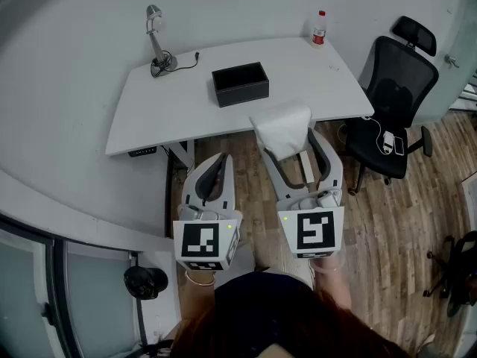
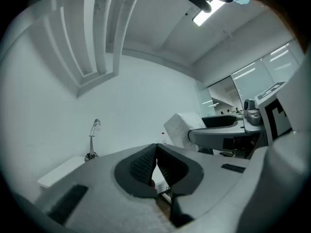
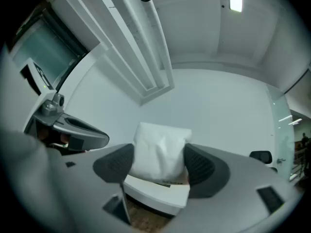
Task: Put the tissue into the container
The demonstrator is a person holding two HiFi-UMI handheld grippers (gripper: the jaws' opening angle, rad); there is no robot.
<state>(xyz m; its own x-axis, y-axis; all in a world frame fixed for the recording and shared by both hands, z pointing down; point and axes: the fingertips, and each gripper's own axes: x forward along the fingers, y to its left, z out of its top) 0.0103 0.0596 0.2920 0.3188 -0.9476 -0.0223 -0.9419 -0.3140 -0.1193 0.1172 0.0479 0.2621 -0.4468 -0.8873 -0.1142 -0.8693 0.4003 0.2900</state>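
White desk [image 1: 149, 121] holds 1 black container [image 1: 240, 84] | your right gripper [image 1: 289, 142] pinches the tissue [image 1: 279, 124] | your left gripper [image 2: 155, 152]: jaws pressed together, empty

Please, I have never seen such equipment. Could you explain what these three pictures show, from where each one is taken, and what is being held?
There is no robot arm here. A person holds a two-jaw tool, called a gripper, in each hand. The head view comes from a camera on the person's head, looking steeply down. The left gripper view and the right gripper view come from cameras that ride on the grippers and look along their jaws.

The left gripper is shut and empty. The right gripper is closed on a white tissue pack, which is not yet in the container.

On the white table stand an open black container, a small desk lamp and a bottle. A black office chair stands beside the table.
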